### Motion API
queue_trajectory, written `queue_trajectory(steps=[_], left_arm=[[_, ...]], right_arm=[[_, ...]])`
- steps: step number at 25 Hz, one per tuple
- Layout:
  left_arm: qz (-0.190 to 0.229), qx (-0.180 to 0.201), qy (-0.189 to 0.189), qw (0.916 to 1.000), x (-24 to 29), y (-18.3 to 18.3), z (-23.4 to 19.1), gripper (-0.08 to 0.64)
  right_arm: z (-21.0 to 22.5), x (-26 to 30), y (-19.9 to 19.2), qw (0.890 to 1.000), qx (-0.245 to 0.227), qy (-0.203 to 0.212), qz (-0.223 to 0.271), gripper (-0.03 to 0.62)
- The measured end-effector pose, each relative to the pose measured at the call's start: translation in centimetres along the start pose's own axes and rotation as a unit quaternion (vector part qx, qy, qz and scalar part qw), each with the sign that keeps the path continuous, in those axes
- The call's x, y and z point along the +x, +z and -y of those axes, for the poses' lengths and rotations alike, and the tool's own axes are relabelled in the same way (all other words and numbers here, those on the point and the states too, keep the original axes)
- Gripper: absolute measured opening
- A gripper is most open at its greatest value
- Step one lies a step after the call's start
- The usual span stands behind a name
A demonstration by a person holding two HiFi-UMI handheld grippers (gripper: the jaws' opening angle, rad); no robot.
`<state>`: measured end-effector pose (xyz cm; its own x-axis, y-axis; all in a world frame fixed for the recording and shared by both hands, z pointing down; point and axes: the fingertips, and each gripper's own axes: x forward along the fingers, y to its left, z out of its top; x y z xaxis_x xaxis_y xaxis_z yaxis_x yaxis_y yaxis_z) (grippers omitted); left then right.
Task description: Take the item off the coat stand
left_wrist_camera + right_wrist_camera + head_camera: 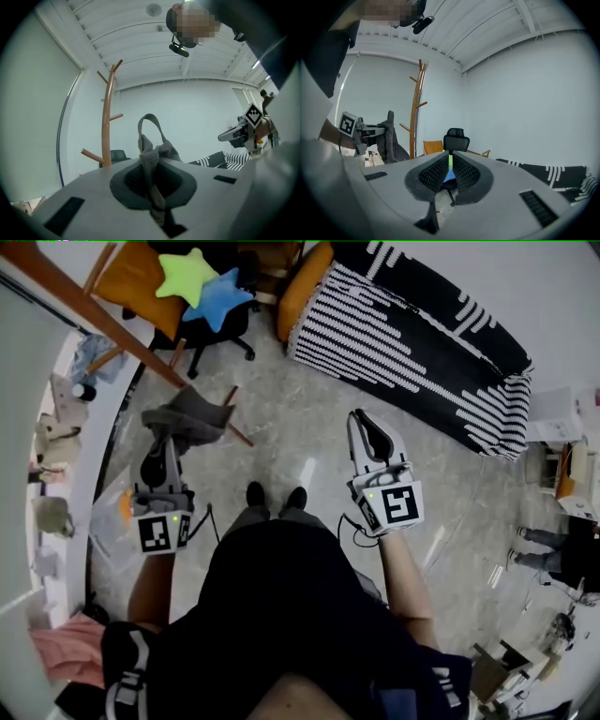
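Note:
A grey cloth bag (193, 414) with a loop strap is pinched in my left gripper (169, 439), which is shut on it. In the left gripper view the bag (151, 151) sticks up from between the jaws of the left gripper (153, 174), clear of the wooden coat stand (107, 123) behind it to the left. Seen from the head view, the coat stand (112, 326) runs diagonally past the bag's upper left. My right gripper (362, 420) hangs to the right, shut and empty. Its own view shows the right gripper (450, 164) pointing at an office chair, with the bag (390, 136) at the left.
A black office chair (217, 329) carries green (187, 274) and blue (221, 296) star cushions. A black-and-white striped sofa (412, 343) lies at the upper right. A white shelf (70, 465) with small things curves along the left. A person (553, 551) stands at the right edge.

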<state>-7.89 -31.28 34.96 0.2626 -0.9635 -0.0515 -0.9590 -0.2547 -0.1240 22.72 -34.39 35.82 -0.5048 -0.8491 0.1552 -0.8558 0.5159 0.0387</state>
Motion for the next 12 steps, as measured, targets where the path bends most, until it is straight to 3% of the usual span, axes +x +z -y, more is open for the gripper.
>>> queue_trajectory(steps=[12], left_arm=[[-0.002, -0.001, -0.001, 1.0, 0.63, -0.28, 0.02, 0.028]], right_arm=[[-0.33, 0.28, -0.66, 1.0, -0.028, 0.001, -0.01, 0.02]])
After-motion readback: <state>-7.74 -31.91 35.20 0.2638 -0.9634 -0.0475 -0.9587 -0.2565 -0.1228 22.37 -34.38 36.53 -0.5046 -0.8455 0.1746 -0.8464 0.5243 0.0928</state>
